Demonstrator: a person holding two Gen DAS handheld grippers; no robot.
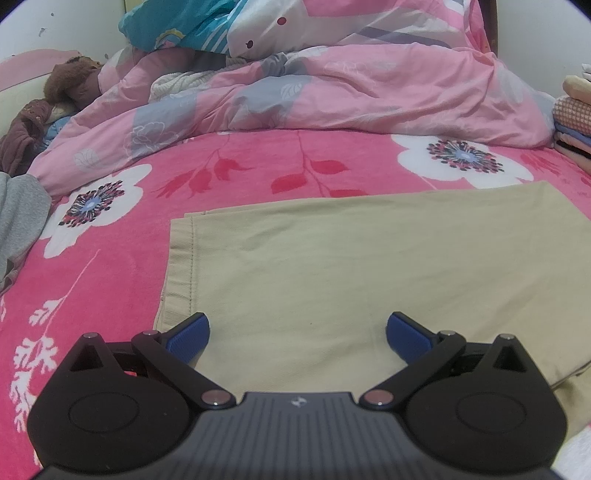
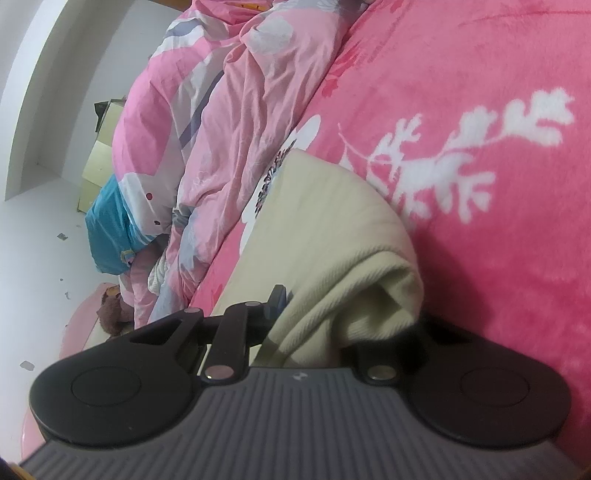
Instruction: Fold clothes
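Note:
A beige garment (image 1: 351, 266) lies flat on the pink flowered blanket (image 1: 110, 266), its hemmed edge on the left. My left gripper (image 1: 297, 338) hovers over the garment's near part, open, with nothing between its blue pads (image 1: 188, 338). In the right wrist view the picture is rolled sideways. There my right gripper (image 2: 347, 314) is shut on a bunched fold of the same beige garment (image 2: 332, 236), which bulges up between the fingers and hides the right one.
A crumpled pink quilt (image 1: 332, 92) and a teal pillow (image 1: 173, 26) fill the back of the bed. A stack of folded clothes (image 1: 574, 118) sits at the right edge. A grey garment (image 1: 18, 221) and a brown plush toy (image 1: 70, 79) lie at the left.

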